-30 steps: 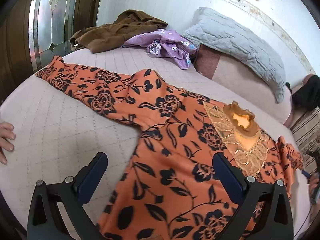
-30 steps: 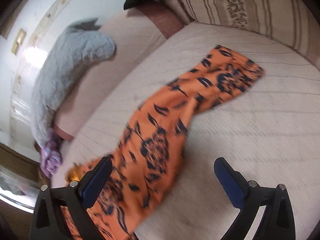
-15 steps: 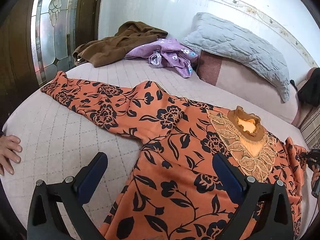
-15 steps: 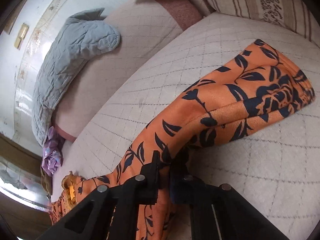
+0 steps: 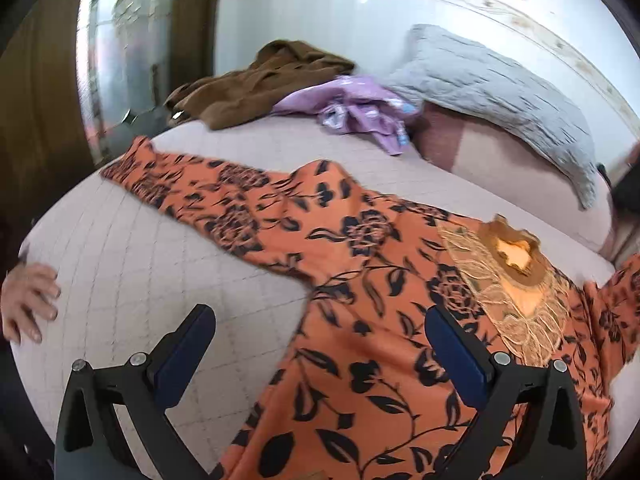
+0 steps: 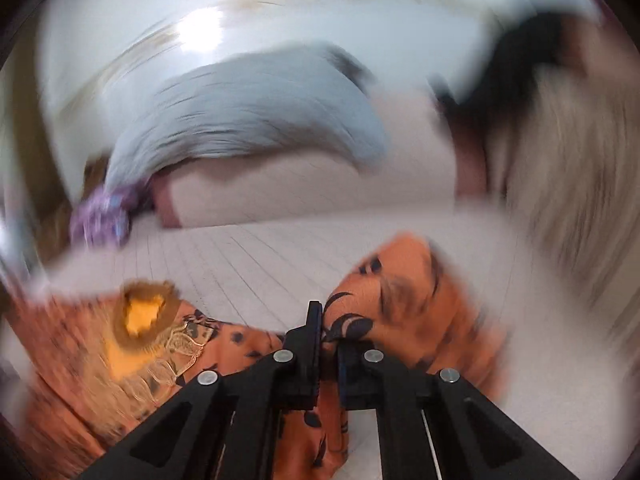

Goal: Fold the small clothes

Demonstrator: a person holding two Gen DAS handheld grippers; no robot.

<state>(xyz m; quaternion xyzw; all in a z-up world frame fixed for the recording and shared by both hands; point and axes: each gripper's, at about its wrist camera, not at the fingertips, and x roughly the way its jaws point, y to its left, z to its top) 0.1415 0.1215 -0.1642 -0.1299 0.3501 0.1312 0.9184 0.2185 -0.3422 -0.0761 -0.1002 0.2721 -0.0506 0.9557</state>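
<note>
An orange dress with black flowers lies spread on the bed, one sleeve stretched to the left and its gold lace collar at the right. My left gripper hangs open over the dress body, nothing between its blue pads. In the blurred right wrist view my right gripper is shut on the dress's other sleeve, lifted off the bed and carried toward the collar. That raised sleeve shows at the right edge of the left wrist view.
The quilted bed cover carries a brown garment and a purple garment at the back, by a grey pillow. A person's hand rests on the bed's left edge. A striped cushion stands at the right.
My right gripper went from open over the sleeve to shut on it, then lifted and rolled, swinging the sleeve toward the collar. The left gripper stayed open, barely moving.
</note>
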